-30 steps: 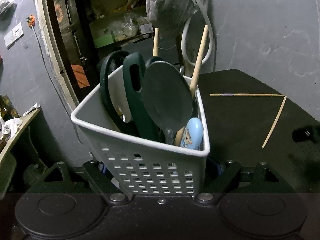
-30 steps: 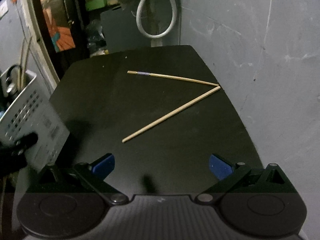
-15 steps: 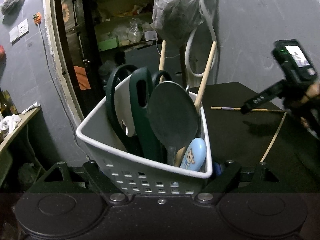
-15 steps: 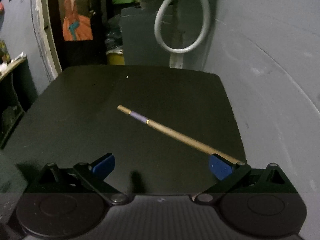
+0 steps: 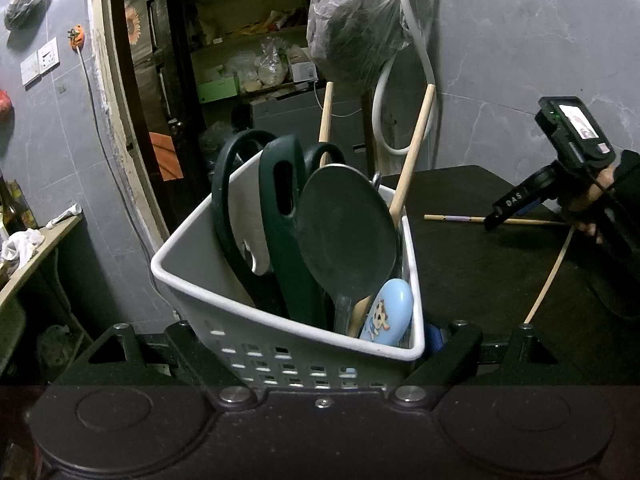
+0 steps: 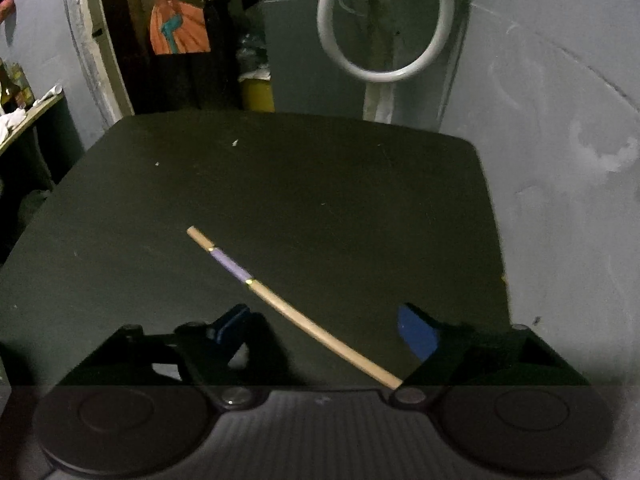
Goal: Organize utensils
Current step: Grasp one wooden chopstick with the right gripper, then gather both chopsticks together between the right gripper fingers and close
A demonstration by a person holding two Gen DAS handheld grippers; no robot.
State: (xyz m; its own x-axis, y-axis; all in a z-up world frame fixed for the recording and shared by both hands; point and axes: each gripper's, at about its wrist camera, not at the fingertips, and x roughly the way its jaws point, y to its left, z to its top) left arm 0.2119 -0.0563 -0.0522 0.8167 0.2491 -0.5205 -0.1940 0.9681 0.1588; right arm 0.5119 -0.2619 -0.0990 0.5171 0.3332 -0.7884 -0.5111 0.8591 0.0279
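My left gripper (image 5: 316,344) is shut on the white perforated utensil basket (image 5: 280,344), held at the table's left edge. The basket holds dark green scissors (image 5: 280,216), a dark spoon (image 5: 344,236), two upright chopsticks (image 5: 412,160) and a light blue handle (image 5: 388,312). Two chopsticks lie on the black table: one with a purple band (image 6: 280,304) (image 5: 456,219) and a plain one (image 5: 550,276). My right gripper (image 6: 324,332) is open, low over the banded chopstick, which runs between its fingers. The right gripper also shows in the left wrist view (image 5: 520,208).
The black table (image 6: 320,184) stands against a grey wall (image 6: 560,140) on the right. A white hose loop (image 6: 384,40) hangs behind it. A dark bag (image 5: 356,32) hangs above the basket. A doorway and shelves lie behind on the left.
My right gripper has moved forward and down over the banded chopstick, which now lies between its fingers. The basket sits lower in the left wrist view and stays gripped.
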